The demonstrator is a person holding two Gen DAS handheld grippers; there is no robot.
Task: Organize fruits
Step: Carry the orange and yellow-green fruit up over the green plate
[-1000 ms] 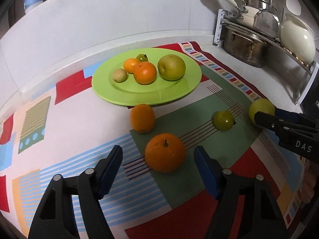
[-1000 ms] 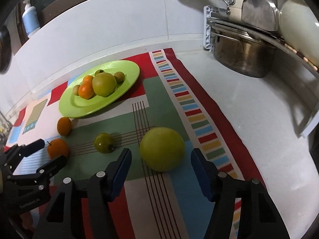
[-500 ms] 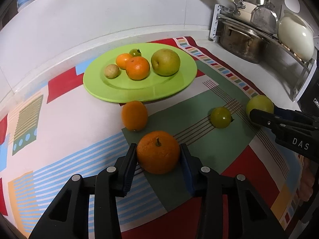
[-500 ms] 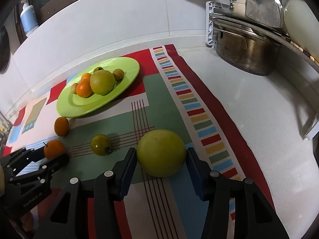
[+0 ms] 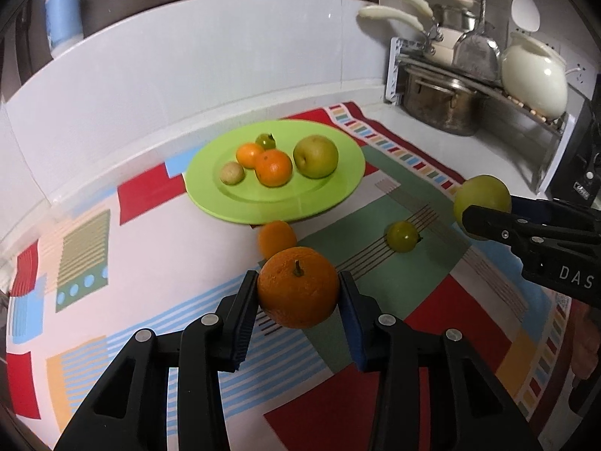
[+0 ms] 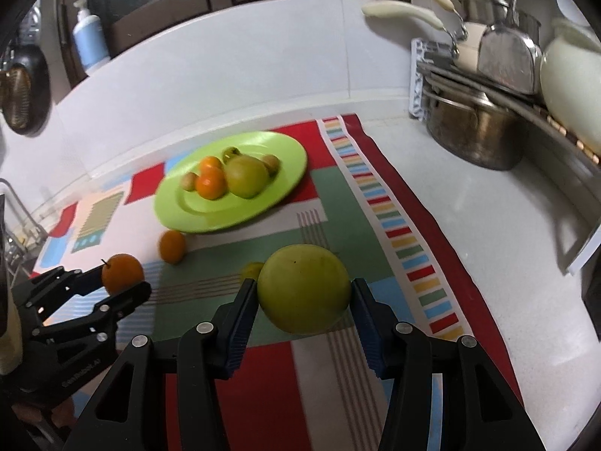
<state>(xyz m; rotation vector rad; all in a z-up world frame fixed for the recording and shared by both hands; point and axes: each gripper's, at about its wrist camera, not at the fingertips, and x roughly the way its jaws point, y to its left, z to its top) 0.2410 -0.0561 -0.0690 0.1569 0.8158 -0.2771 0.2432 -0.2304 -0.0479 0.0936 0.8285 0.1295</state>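
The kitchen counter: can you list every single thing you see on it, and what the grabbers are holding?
Round lime-green plate: 1, on the patterned mat.
Fruits on plate: 6 (right wrist view): 2 orange, 1 big yellow-green, 1 small green, 2 small tan.
Small orange fruit: 1, on mat, near the plate's edge.
Small green fruit: 1, on mat.
Colourful patterned mat: 1, on white counter.
Steel pot: 1, far right, under dish rack.
Cream jug: 1, on rack.
Blue soap bottle: 1, on the ledge behind.
Left gripper: shut on large stemmed orange.
Right gripper: shut on large yellow-green round fruit.
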